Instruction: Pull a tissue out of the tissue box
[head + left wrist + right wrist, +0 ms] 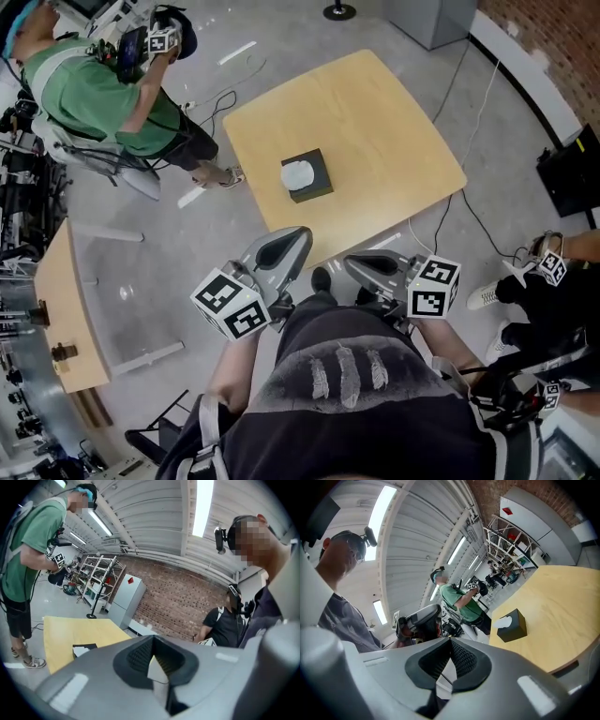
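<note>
A dark tissue box (307, 175) with a white tissue poking out of its top stands near the middle of a light wooden table (375, 112). Both grippers hang short of the table's near edge, well apart from the box. My left gripper (286, 246) is shut with nothing in it, and my right gripper (367, 265) beside it also looks shut and empty. In the left gripper view the box (84, 648) lies far off to the left of the closed jaws of the left gripper (152, 641). In the right gripper view the box (512, 625) sits on the table (562, 611), to the right beyond the right gripper (450, 641).
A person in a green shirt (94, 94) stands off the table's far left corner, holding grippers. Another person (553, 281) sits at the right. A second wooden table (66, 309) is at the left. Cables (469, 216) run over the floor beside the table.
</note>
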Tool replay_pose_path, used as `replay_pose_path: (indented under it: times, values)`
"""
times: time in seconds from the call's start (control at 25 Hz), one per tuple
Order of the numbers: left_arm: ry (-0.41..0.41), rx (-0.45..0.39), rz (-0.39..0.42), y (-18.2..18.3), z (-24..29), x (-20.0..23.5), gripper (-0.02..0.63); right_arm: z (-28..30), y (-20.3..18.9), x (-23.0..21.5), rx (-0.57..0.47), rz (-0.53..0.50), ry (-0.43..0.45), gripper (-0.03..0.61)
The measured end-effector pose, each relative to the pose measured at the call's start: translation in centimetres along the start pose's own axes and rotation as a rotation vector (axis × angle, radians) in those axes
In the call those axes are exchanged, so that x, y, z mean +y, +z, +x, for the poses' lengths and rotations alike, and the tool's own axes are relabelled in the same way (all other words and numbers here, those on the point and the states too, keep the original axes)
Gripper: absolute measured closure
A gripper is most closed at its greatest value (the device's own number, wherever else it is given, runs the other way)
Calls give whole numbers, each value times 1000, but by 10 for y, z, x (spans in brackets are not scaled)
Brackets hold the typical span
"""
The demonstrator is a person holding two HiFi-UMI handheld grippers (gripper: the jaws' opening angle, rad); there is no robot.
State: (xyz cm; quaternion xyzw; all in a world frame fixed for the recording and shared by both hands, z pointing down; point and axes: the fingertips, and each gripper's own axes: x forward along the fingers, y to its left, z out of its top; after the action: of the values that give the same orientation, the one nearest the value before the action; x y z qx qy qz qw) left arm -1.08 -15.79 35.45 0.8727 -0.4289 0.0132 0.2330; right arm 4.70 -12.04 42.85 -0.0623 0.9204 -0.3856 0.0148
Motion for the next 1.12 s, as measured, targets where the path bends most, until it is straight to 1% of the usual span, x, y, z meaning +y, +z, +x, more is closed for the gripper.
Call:
replay_pose_path:
  times: [0.16,0.48,0.64,0.84,1.04,1.08,1.12]
  values:
    - [-18,-28,-10,7,-9,23,611,16,3,-5,7,-5,-43,584]
    - [-23,-53,-71,15,-25,79,611,57,6,-10,91,-48,-117,584]
    - [-11,-44,-93,14,-27,112,612,73,10,-15,118,-70,-155,584]
    - [-12,-23,-149,7,-32,155,611,95,8,-17,140,-84,-234,584]
    - [-24,8,-204,-5,-16,190,609,103,3,-21,163,-107,-317,584]
    - [-25,19,-217,-8,-12,195,586,104,2,-22,166,-110,-333,584]
    - [-23,33,-234,-13,-8,200,528,104,2,-22,168,-110,-347,584]
